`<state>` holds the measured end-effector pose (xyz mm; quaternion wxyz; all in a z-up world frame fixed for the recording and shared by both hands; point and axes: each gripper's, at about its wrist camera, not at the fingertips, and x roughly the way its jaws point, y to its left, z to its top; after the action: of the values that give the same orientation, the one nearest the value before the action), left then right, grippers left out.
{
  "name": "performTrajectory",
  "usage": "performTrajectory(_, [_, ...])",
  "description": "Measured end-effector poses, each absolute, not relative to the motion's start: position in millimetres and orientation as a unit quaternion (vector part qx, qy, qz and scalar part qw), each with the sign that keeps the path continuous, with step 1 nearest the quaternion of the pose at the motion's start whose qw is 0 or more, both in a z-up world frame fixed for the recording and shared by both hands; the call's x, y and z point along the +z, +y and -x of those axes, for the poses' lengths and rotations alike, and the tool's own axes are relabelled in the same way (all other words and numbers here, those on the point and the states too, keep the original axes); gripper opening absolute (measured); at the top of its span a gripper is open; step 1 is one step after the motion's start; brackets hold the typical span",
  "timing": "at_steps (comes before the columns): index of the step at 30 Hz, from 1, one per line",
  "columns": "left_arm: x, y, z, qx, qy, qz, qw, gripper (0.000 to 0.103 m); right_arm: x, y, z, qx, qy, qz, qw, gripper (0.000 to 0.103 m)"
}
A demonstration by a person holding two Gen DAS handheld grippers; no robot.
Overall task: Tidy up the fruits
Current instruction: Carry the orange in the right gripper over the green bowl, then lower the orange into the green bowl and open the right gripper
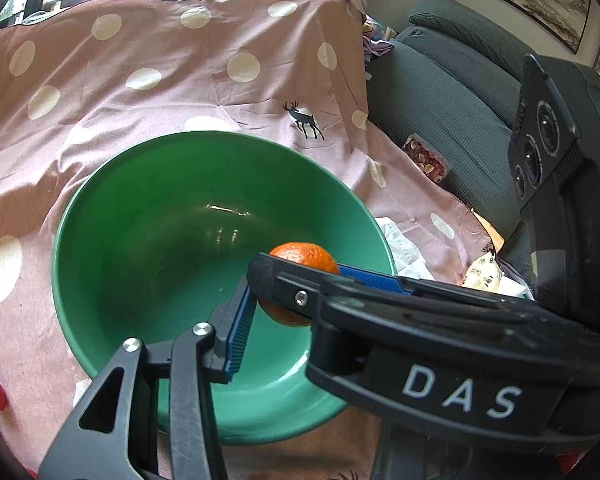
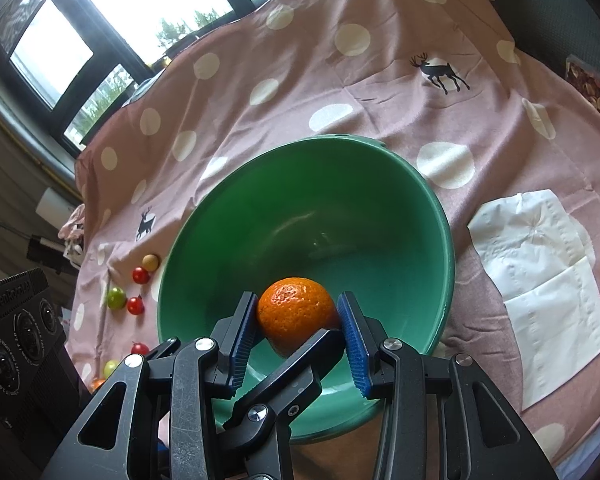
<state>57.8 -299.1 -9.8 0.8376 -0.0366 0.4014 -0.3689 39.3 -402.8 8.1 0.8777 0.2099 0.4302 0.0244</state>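
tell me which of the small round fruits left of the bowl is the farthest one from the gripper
The tan one, at the top of the cluster beside the green bowl's rim. The red fruit touching it and the green fruit below lie nearer the camera.

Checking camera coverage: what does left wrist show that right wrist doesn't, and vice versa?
Left wrist only: framed landscape painting and yellow snack packet.
Right wrist only: small green round fruits, and the right gripper with both blue pads on the round orange mandarin.
Both: that mandarin, the green plastic bowl, pink dotted cloth and white paper tissue.
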Motion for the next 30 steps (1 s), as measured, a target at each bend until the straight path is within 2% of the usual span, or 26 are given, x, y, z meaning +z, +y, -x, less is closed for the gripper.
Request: performTrajectory(30, [-7.7,-298.3,-54.5,-0.357,0.398,0.034,0.844,0.043,11.1,-403.5,-38.9,0.021,0.426,-0.206,0.881,0.044])
